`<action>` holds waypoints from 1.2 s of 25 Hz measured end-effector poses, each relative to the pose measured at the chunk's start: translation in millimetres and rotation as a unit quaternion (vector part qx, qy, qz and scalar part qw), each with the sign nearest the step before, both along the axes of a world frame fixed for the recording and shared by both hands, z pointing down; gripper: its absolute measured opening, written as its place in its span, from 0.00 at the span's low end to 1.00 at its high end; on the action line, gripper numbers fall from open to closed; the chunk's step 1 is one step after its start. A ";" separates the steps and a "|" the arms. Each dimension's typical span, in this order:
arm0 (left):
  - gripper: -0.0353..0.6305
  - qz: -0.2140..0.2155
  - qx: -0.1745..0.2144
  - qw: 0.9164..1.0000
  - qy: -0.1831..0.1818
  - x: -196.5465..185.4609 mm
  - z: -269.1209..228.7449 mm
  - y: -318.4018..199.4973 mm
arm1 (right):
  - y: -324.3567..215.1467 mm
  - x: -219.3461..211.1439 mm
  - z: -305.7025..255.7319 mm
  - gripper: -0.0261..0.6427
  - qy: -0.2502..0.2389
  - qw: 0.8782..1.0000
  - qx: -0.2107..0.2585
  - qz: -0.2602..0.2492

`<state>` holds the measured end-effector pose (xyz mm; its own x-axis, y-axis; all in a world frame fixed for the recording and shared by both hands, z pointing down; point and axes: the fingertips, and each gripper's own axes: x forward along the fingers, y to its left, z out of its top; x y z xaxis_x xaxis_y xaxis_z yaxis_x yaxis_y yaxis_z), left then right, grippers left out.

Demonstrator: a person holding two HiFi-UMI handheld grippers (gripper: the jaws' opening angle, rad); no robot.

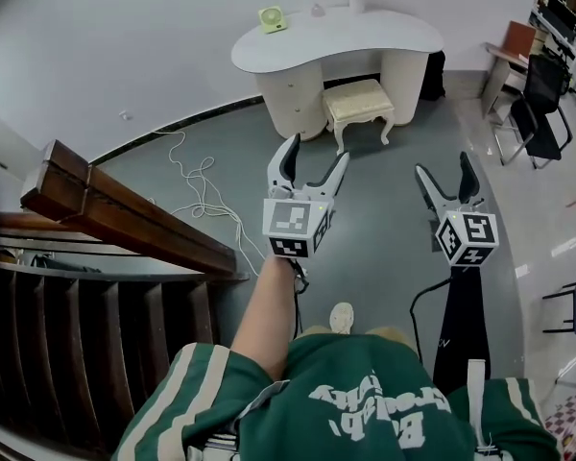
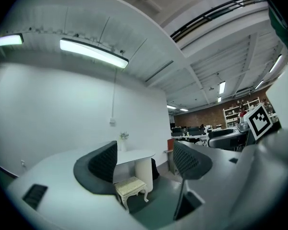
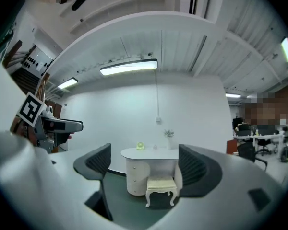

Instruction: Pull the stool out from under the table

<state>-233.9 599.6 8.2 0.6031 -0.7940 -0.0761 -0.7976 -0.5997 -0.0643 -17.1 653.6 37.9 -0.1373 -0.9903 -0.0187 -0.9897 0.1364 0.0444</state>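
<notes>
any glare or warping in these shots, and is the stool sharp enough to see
Head view: fisheye bows the wall's skirting, glare patches on the glossy floor at right, stool sharp. Left gripper view: strip light blown out, black round vignette. Right gripper view: same vignette, ceiling curved, stool small but clear.

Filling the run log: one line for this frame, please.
phase: pre-grasp | stool: partly under table, untouched | left gripper: open, empty, short of stool | right gripper: open, empty, short of stool
</notes>
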 end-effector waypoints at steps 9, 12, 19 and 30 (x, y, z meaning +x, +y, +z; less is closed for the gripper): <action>0.59 -0.003 0.008 1.000 -0.008 -10.5 3.7 -61.1 | -65.0 -15.0 2.0 0.71 -0.001 1.000 0.001 -0.012; 0.59 -0.002 0.004 1.000 -0.005 -13.8 5.3 -75.4 | -80.5 -18.8 5.1 0.71 -0.002 1.000 -0.002 -0.014; 0.59 0.001 -0.001 1.000 -0.002 -12.8 10.8 -101.5 | -108.9 -17.5 6.7 0.71 -0.005 1.000 -0.002 -0.021; 0.57 -0.020 0.015 1.000 0.003 14.6 15.7 -169.8 | -186.3 14.6 16.8 0.71 0.012 0.999 0.000 -0.043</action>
